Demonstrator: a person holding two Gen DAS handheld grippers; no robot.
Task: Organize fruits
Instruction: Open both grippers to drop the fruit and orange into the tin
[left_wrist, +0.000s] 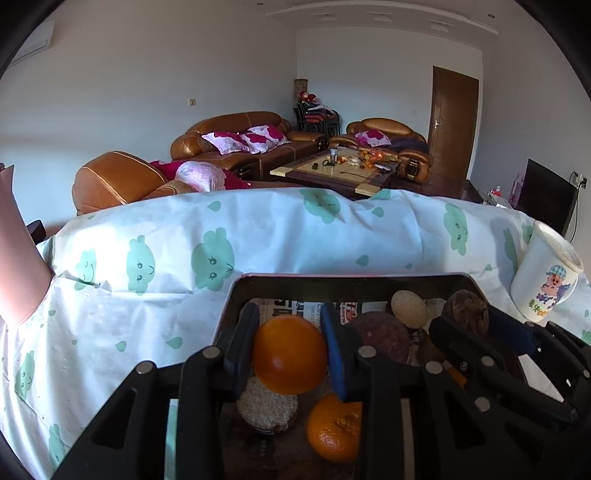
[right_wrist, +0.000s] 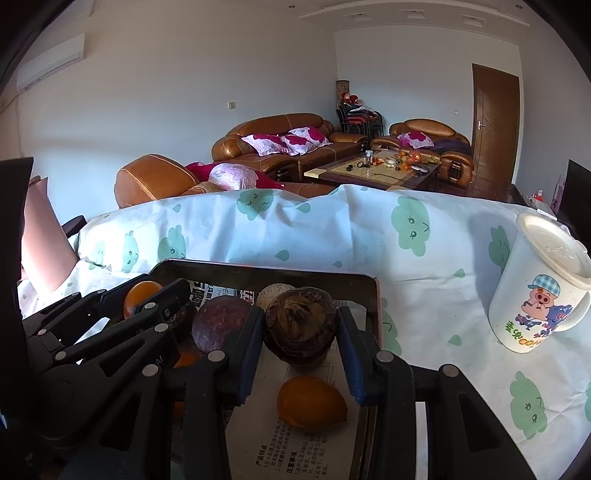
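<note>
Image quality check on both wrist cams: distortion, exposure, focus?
Left wrist: strong fisheye bend on the tablecloth edge, dark vignette corners, blown-out pink object at left; orange between the fingers is sharp. Right wrist: same barrel warp, mug leans outward, tray interior shadowed, background sofa soft.

Both wrist views close, angled down, sharing tray (left_wrist: 236, 295), sofa behind

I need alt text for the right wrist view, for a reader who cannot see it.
The right gripper holds a dark brown wrinkled fruit between its blue pads above a paper-lined tray of fruit. An orange fruit lies below it, and a cartoon-pig mug stands to the right on the cloud-print tablecloth.
</note>
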